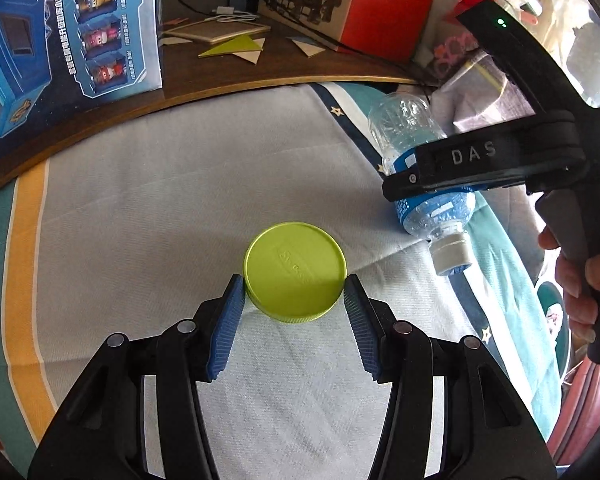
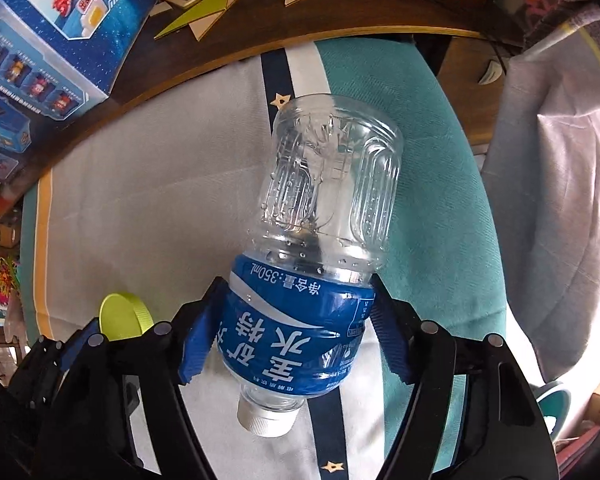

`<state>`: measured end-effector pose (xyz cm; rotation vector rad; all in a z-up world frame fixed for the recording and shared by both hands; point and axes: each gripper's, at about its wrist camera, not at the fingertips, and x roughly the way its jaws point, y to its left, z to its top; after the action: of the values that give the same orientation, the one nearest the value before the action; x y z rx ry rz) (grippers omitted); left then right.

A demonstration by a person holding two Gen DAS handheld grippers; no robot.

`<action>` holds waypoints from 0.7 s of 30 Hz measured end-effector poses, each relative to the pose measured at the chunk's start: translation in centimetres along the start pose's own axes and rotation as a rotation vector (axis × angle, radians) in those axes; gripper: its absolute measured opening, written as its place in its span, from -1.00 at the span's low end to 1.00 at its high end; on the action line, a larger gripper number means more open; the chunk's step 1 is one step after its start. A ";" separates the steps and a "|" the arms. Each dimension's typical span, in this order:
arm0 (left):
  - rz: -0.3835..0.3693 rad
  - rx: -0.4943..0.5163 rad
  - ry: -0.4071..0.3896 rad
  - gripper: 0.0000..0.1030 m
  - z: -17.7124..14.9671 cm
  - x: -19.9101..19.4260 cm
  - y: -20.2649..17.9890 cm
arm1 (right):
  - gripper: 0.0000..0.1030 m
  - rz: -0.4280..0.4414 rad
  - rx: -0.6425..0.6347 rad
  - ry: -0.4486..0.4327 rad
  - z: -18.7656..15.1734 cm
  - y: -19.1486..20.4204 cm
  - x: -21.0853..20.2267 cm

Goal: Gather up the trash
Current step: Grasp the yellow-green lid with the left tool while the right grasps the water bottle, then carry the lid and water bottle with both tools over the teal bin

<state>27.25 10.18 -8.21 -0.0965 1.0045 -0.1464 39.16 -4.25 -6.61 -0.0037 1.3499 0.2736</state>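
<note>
A bed sheet (image 1: 148,184), pale with teal and yellow bands, is spread under both grippers; a dark wooden shelf (image 1: 228,68) is seen beyond it, with a blue toy box (image 1: 64,36), a red box (image 1: 380,4) and paper triangles (image 1: 236,49) on it.

Two trash items are in play. A clear bottle (image 2: 324,240) with a blue label is lying on the sheet, on the star-striped band. Its long axis runs away from the right gripper (image 2: 290,338): white cap (image 2: 264,420) toward the wrist, base pointing to the shelf. The labelled part is bracketed by the blue pads (image 2: 196,344); both appear pressed against the label, which is dented on the right side, so the bottle is judged pinched across its width. Whether it is already lifted off the sheet cannot be told.

A green lid (image 1: 295,270) is held flat, top up, between the left gripper (image 1: 294,292) pads, which are closed on its rim at opposite sides, half spread. From the left wrist view the lid seems slightly clear of the sheet, though this is not certain.

The bottle is to the right of the lid and well apart. Grip is across the bottle's short axis, near the cap half, so base sag should be expected on lifting. A hand (image 1: 580,280) is seen on the right gripper's handle. No bin is in view.
</note>
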 end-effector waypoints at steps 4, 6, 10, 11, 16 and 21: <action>-0.003 0.017 -0.008 0.01 -0.4 -1.1 -1.3 | 0.29 0.042 0.015 -0.018 -1.7 -1.0 -1.8; -0.007 0.029 -0.014 0.01 -0.7 -1.9 -2.2 | 0.29 0.071 0.026 -0.033 -3.0 -1.6 -3.1; -0.021 0.061 -0.022 0.01 -1.7 -3.7 -4.4 | 0.29 0.116 0.039 -0.059 -6.0 -2.9 -6.0; -0.024 0.072 -0.024 0.01 -2.0 -4.2 -5.0 | 0.29 0.127 0.043 -0.062 -6.9 -3.4 -6.7; -0.050 0.116 -0.031 0.01 -3.6 -6.3 -8.6 | 0.29 0.152 0.070 -0.097 -11.4 -6.6 -9.7; -0.079 0.153 -0.033 0.01 -5.1 -8.1 -12.6 | 0.29 0.167 0.147 -0.128 -16.8 -11.5 -11.9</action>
<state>17.69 -0.91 -2.29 0.0012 0.9537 -0.2929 22.96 -20.32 -0.72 0.2463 1.2421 0.3092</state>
